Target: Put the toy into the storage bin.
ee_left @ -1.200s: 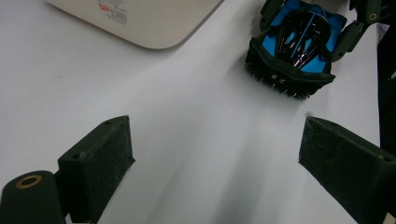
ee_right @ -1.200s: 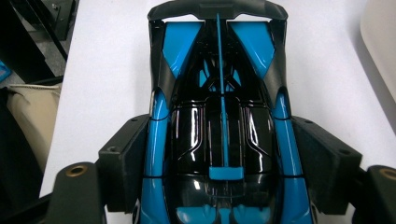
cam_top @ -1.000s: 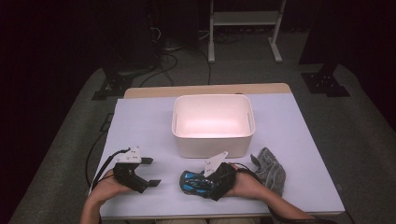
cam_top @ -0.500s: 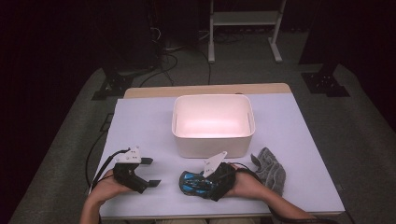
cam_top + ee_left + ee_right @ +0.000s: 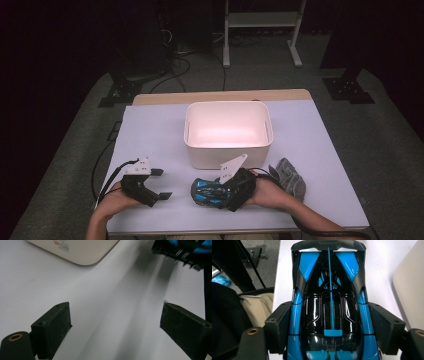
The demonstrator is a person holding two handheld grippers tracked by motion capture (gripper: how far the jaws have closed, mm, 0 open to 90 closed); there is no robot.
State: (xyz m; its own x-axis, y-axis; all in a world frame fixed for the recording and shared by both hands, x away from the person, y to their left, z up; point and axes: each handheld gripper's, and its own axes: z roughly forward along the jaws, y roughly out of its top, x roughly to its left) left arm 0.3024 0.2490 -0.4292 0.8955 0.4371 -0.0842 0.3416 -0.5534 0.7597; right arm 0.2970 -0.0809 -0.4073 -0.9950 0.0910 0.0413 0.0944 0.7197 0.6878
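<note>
Right gripper [image 5: 329, 325] jaws clamped on blue toy car [image 5: 329, 290] sides; left gripper [image 5: 115, 327] jaws wide, empty.

Toy car [image 5: 329, 315]: I see glossy blue-and-black plastic.
Jaw pads: matt black, slightly rough.
Bin [image 5: 227, 150]: smooth off-white plastic.
Table [image 5: 150, 130]: smooth matt white.
Cloth [image 5: 290, 180]: grey, possibly knitted fabric; too small for me to tell.
</note>
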